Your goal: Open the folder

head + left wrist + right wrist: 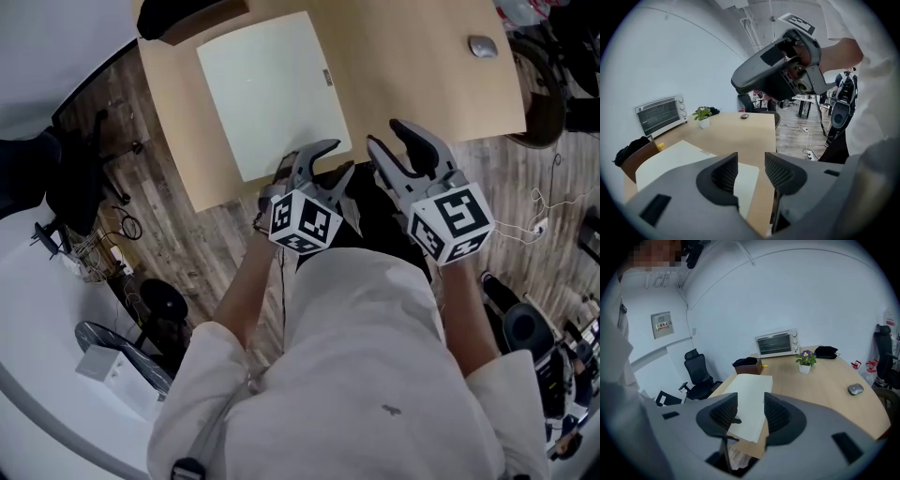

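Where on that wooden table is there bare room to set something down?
The widest bare tabletop lies between the folder and the computer mouse. The far end is crowded: toaster oven, potted plant, black bag, brown box. At the near edge the left gripper and right gripper, both open, hang by the folder's corner.

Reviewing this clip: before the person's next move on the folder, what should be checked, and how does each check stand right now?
1. Pale cream rectangular folder lies closed and flat on the light wooden table: ok.
2. Left tool has its jaws apart with nothing between them: ok.
3. Right tool has its jaws apart and is empty: ok.
4. A tool touches the folder's cover: not ok, both hang near its close edge, off it.
5. Nothing lies on top of the folder: ok.
6. The side that opens is known: cannot tell; only a small grey tab shows at one edge.
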